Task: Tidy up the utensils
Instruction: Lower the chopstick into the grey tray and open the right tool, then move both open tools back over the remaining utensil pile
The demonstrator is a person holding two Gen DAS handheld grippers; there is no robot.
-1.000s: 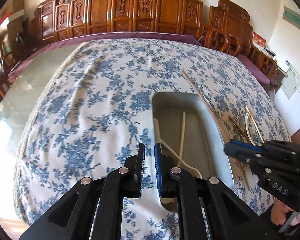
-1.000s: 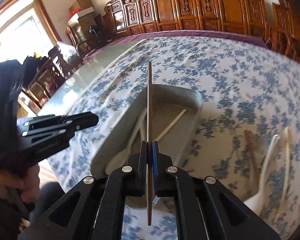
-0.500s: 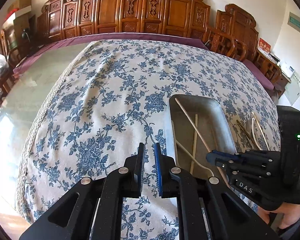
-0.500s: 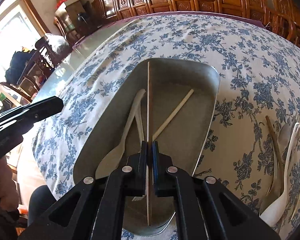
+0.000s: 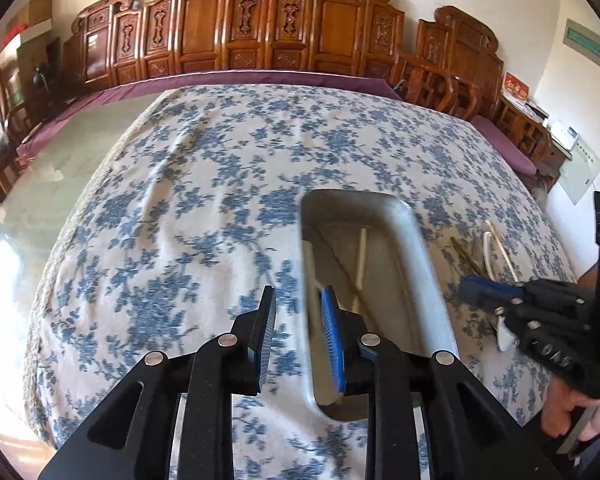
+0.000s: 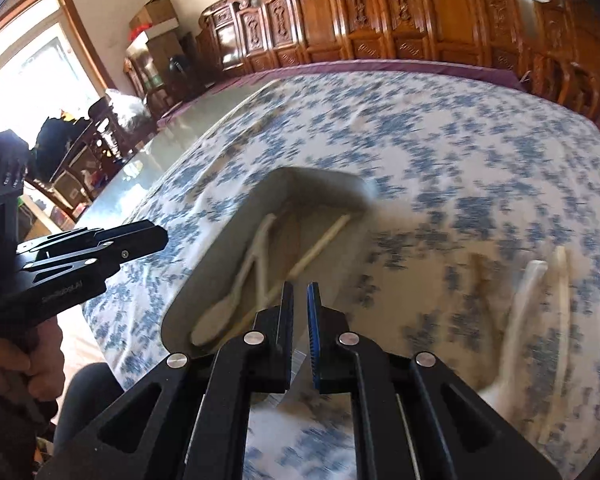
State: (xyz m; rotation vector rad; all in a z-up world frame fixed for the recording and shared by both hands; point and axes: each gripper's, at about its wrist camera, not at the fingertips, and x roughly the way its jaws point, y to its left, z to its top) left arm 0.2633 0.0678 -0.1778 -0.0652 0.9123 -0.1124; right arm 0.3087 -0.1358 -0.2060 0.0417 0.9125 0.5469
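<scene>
Where blue-floral tablecloth (image 5: 188, 216) covers the table, carved wooden chairs (image 5: 260, 36) behind, both tongs parted, empty, grey tray (image 6: 236, 236).

Each fisheye looks forward along its own fingers, low and close over the worktop (image 5: 180, 208), toward the carved wooden chairs (image 6: 380, 12). Both views share the grey tray (image 5: 416, 248) and each other's hand-held gripper.
</scene>
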